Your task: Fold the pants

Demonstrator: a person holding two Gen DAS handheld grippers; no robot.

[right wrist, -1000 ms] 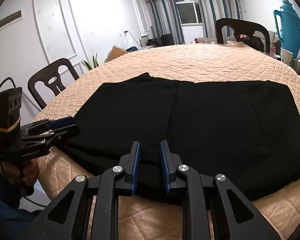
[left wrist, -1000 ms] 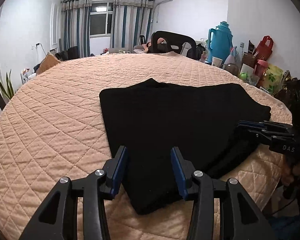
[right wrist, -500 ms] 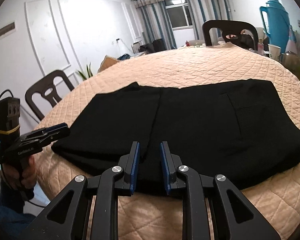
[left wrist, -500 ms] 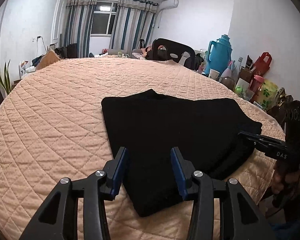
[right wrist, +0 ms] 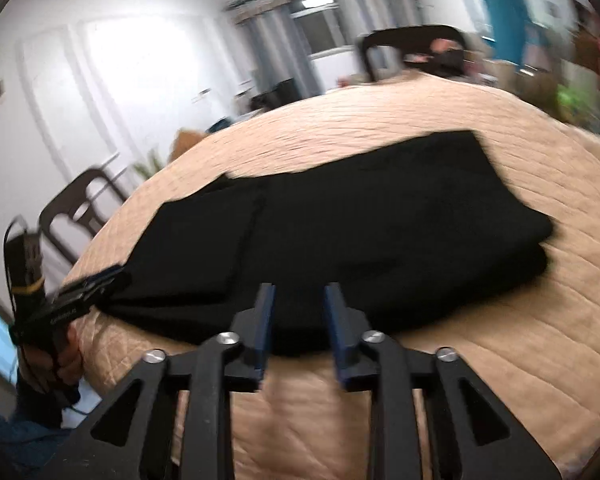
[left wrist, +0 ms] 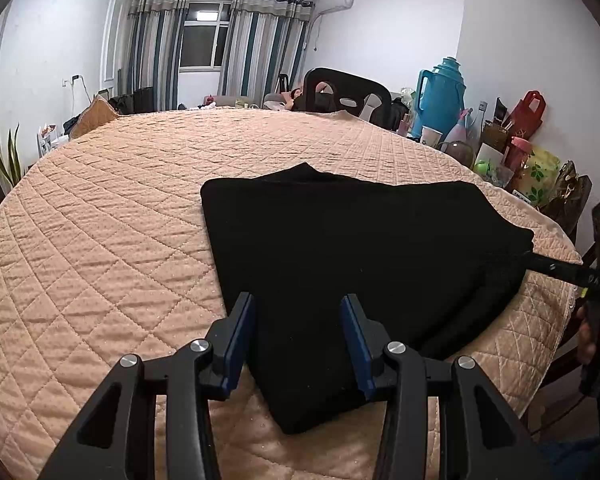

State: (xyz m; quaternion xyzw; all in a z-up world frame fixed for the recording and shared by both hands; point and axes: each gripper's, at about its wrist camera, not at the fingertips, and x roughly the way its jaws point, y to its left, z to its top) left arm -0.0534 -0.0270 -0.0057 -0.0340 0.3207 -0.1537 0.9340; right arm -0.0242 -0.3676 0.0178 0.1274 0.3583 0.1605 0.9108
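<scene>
Nearest in the left wrist view, the left gripper holds its blue-padded black fingers spread wide, poised over the near corner of the folded black fabric pants, pinching nothing. In the right wrist view, which is motion-blurred, the right gripper has its fingers parted with a clear gap, at the near edge of the pants. The pants lie flat near the edge of the round table under its peach quilted cover. Beyond stand a black plastic chair and a teal thermos jug.
</scene>
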